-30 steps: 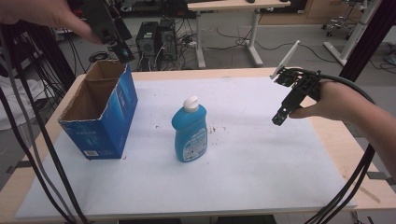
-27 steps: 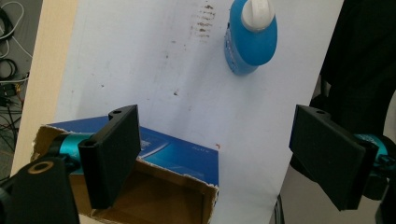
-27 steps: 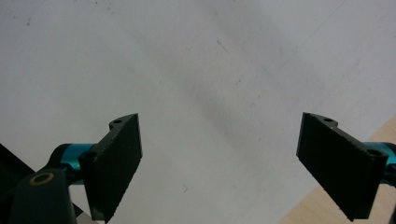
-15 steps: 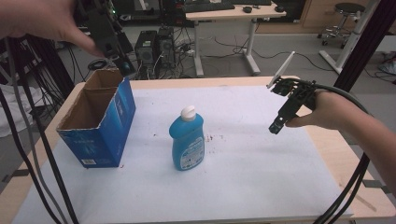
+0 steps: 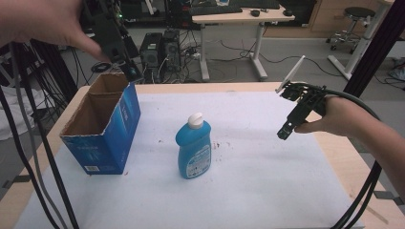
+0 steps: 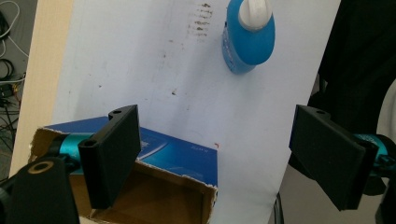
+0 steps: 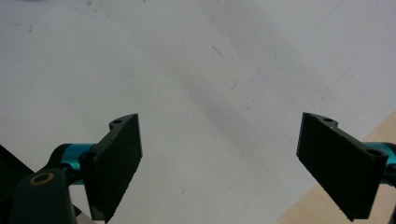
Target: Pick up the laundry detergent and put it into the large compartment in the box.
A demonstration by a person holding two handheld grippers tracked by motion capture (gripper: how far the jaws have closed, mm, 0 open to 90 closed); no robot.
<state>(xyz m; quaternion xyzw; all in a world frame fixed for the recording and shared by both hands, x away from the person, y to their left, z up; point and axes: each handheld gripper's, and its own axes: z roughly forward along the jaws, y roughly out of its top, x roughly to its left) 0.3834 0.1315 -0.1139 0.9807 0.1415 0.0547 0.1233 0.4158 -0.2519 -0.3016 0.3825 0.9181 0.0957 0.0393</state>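
White table sheet (image 5: 267,181): bottle (image 5: 193,149) well apart from both jaws.

Black flat jaws on teal rods, brass-ringed screw hole

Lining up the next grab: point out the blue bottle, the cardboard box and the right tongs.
blue bottle (image 5: 193,151), high view, label on its front.
cardboard box (image 5: 122,125), high view, blue side wall.
right tongs (image 5: 283,133), high view, between its tips.

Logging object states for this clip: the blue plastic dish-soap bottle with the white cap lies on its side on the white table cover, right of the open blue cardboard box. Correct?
Not quite. The blue plastic dish-soap bottle stands upright, white cap on top, as the high view shows. It is indeed on the white table cover, right of the open blue cardboard box.
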